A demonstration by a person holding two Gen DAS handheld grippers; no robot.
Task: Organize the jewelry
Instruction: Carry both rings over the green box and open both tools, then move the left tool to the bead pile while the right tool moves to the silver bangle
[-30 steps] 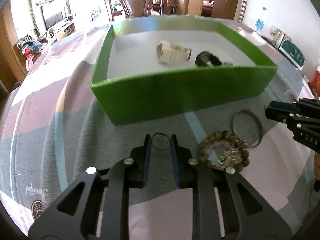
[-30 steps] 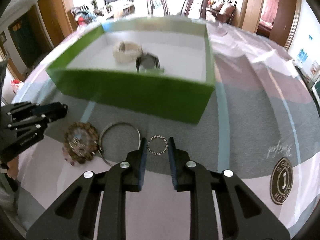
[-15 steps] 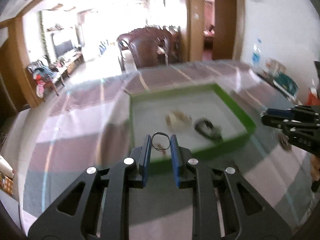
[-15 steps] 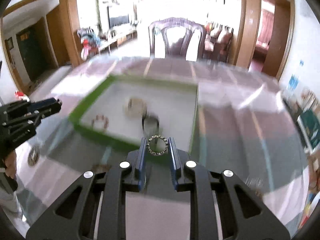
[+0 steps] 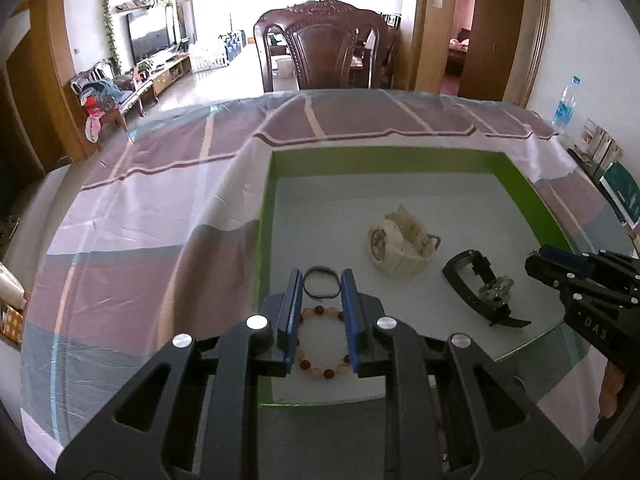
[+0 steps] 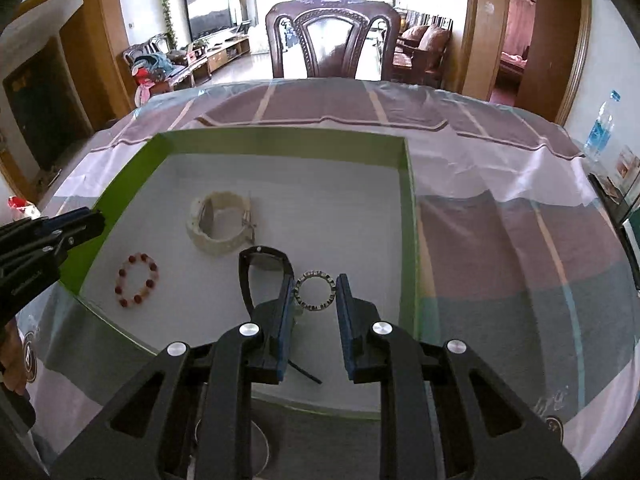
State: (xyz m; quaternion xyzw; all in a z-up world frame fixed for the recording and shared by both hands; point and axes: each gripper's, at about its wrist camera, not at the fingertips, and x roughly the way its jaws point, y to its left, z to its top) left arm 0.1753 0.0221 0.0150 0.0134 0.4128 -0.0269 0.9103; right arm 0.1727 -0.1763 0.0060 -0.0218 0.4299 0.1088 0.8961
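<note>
A green box [image 5: 266, 208] with a white floor holds a cream watch [image 5: 400, 242], a black watch [image 5: 480, 294] and a red-and-pale bead bracelet [image 5: 320, 344]. My left gripper [image 5: 321, 286] is shut on a thin black ring [image 5: 321, 283] and holds it above the box's near left part, over the bead bracelet. My right gripper [image 6: 313, 290] is shut on a studded silver ring [image 6: 313, 290] above the box's near right part, beside the black watch [image 6: 264, 264]. The box [image 6: 408, 216], cream watch [image 6: 220, 228] and bead bracelet [image 6: 136, 280] also show in the right wrist view.
The box stands on a table with a striped pink, mauve and grey cloth [image 5: 160, 208]. A carved wooden chair [image 5: 324, 48] stands at the far edge. A water bottle [image 5: 564, 104] and booklets [image 5: 612, 176] sit at the right. A metal bangle [image 6: 256, 452] lies under my right gripper.
Both grippers have risen from the cloth in front of the box, each holding its ring, and moved forward over the box's inside.
</note>
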